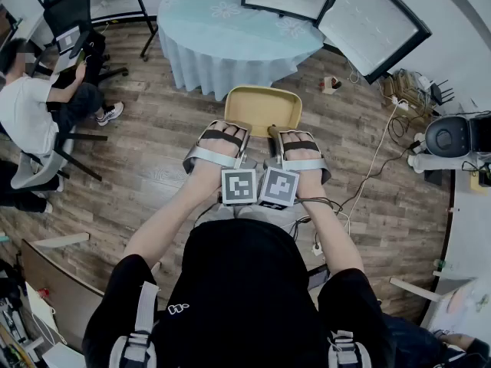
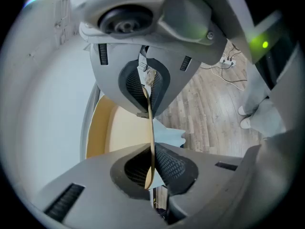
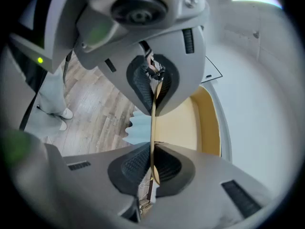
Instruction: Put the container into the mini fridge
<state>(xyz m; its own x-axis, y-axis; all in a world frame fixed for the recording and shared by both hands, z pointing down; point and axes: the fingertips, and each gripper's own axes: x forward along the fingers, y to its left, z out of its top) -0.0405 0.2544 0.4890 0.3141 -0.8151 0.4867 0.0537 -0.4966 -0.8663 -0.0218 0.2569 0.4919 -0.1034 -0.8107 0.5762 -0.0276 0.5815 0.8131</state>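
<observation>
A shallow yellow container (image 1: 261,107) hangs in front of me above the wooden floor, held by its near rim from both sides. My left gripper (image 1: 242,135) is shut on the rim's left part; in the left gripper view the thin yellow edge (image 2: 149,123) runs between both pads and the container's inside (image 2: 119,132) lies to the left. My right gripper (image 1: 275,135) is shut on the rim's right part; in the right gripper view the edge (image 3: 153,123) is clamped and the container's inside (image 3: 183,125) lies to the right. No mini fridge is in view.
A round table with a light blue cloth (image 1: 230,37) stands just beyond the container. Framed white panels (image 1: 372,21) lean at the back right. A person sits on a chair (image 1: 34,102) at the left. Cables (image 1: 376,159) and a dark round appliance (image 1: 449,136) lie at the right.
</observation>
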